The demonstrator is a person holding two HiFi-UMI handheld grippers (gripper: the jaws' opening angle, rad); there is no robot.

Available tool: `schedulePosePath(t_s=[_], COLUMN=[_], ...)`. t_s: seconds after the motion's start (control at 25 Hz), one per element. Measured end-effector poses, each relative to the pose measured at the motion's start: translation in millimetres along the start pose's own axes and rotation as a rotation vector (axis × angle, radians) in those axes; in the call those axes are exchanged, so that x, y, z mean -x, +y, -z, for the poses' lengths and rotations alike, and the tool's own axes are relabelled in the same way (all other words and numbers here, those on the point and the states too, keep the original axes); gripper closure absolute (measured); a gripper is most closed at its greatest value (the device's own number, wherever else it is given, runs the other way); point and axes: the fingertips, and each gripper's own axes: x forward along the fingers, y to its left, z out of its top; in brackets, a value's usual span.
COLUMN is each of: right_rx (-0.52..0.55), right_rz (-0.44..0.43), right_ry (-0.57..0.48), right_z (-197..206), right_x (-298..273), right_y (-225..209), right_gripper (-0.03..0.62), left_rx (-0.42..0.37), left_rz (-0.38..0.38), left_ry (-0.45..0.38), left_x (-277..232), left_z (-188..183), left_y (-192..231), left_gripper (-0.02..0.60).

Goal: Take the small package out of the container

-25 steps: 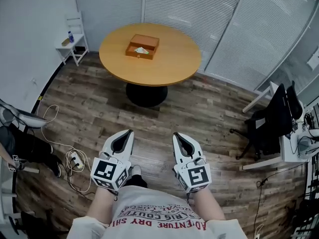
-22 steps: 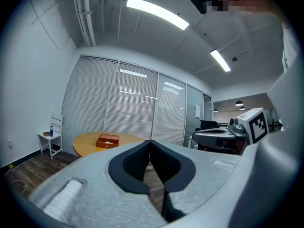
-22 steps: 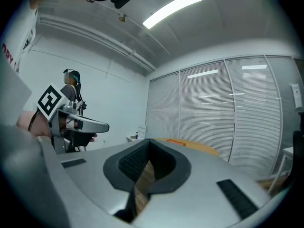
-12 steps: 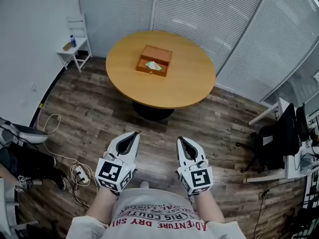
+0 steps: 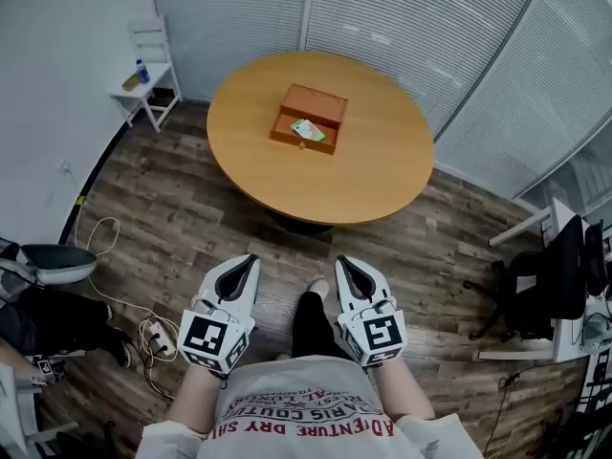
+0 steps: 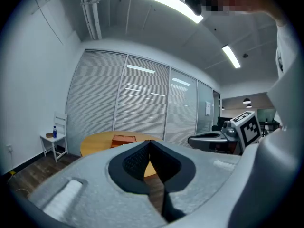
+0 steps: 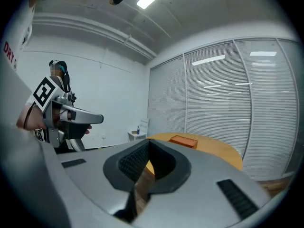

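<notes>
The left gripper [image 5: 251,259] and right gripper [image 5: 339,260] are hanging low in the frame, pinched closed, empty. The package [image 5: 307,130] is lying in the open box [image 5: 316,100], upper middle, too small to see well.

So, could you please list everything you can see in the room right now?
table: one, round, light wood, room centre
container: one, orange-brown, lid open, on the table
small package: one, green and white, inside the container
small chair: one, white, by the left wall
bottle: one, blue, on the small chair
power strip: one, white, on the floor with cables, left
office chair: one, black, right
seated person: one, dark trousers, left edge
left gripper: one, white, jaws shut, empty
right gripper: one, white, jaws shut, empty
</notes>
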Motion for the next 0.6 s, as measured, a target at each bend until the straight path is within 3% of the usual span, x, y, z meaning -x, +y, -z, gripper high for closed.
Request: schedulePosePath(t_s=[0.2,0.6], right_rx=[-0.003,-0.001], right_rz=[-0.046,-0.104], right_ry=[0.006,0.004], right_z=[1.4,-30.5], right_x=[-63.0,-198.7], right_y=[-39.9,-155.5], right_gripper=[0.588,0.588], left_rx=[0.006,0.005], left_rz=[-0.040,-0.086], left_ry=[0.017,0.013], left_x=[-57.7,-212.9], left_z=[-0.6,-42.3], left_y=[30.1,92.6], left_gripper=[0.572,0.571])
